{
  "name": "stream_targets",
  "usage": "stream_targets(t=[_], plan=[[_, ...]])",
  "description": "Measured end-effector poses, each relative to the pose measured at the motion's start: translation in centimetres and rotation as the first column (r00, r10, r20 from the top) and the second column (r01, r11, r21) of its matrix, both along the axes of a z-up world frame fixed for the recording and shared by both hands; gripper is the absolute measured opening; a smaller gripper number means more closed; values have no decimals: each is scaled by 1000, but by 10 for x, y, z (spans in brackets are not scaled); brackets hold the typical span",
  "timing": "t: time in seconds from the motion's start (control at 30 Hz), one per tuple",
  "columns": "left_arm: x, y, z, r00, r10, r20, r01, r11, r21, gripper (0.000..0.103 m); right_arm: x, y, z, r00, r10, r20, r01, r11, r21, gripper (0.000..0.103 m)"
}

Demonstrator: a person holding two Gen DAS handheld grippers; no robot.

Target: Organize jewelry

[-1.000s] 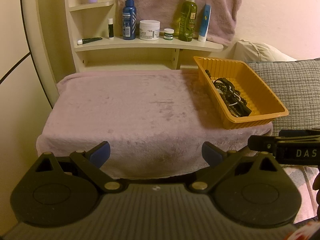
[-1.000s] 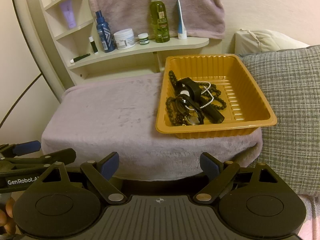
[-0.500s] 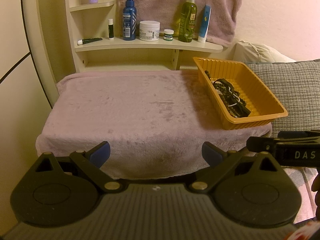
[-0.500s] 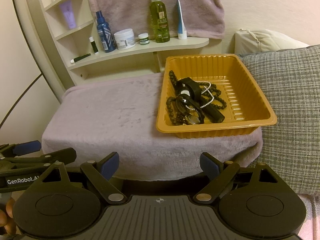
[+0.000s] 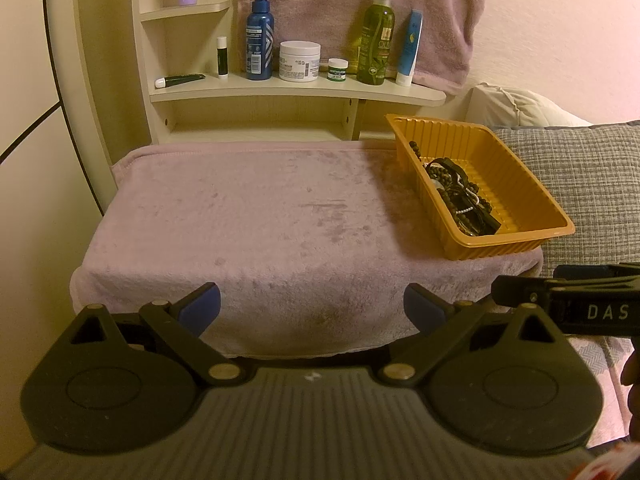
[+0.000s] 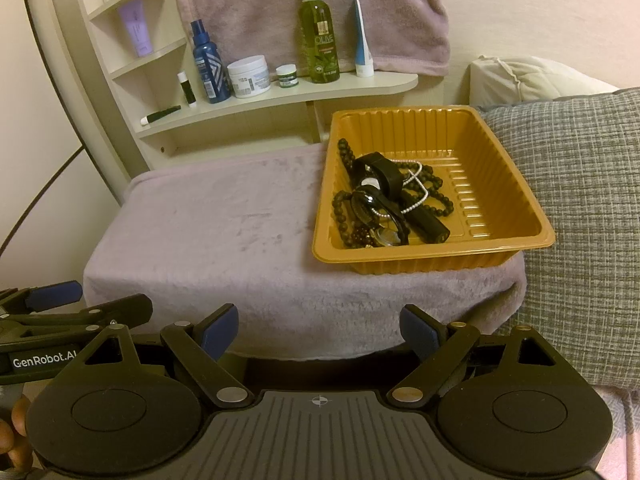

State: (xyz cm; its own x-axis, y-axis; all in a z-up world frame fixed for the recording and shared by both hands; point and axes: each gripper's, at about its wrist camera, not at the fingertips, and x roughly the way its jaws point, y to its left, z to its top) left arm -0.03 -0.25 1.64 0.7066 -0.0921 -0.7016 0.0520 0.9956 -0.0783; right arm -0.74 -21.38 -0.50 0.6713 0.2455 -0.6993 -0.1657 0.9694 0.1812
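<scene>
An orange plastic tray [image 6: 516, 184] [image 5: 508, 168] sits at the right end of a low table draped in a mauve towel [image 6: 208, 232] [image 5: 248, 216]. Tangled in the tray lie dark bead strings [image 6: 348, 200], a black watch strap [image 6: 380, 172], a thin pearl chain [image 6: 416, 196] and a black tube [image 6: 428, 228]. The same heap of jewelry [image 5: 460, 196] shows in the left wrist view. My left gripper [image 5: 312, 312] and my right gripper [image 6: 318, 330] both hang open before the table's front edge, nothing between their blue-padded fingers. Each gripper's side appears in the other's view.
A cream shelf [image 5: 296, 88] behind the table carries a blue bottle [image 5: 260, 36], a white jar [image 5: 300, 60], a small pot, a green spray bottle [image 6: 320, 36] and a tube. A grey checked cushion [image 6: 580, 208] presses against the table's right side. A towel hangs on the wall.
</scene>
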Motion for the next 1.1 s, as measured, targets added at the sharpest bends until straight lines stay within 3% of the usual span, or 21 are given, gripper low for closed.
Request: stream_targets(t=[1.1], plan=[[0, 1, 0, 1000, 5, -2, -5, 1000, -5, 98, 0, 1, -1, 1000, 0, -2, 0, 1000, 1, 87]])
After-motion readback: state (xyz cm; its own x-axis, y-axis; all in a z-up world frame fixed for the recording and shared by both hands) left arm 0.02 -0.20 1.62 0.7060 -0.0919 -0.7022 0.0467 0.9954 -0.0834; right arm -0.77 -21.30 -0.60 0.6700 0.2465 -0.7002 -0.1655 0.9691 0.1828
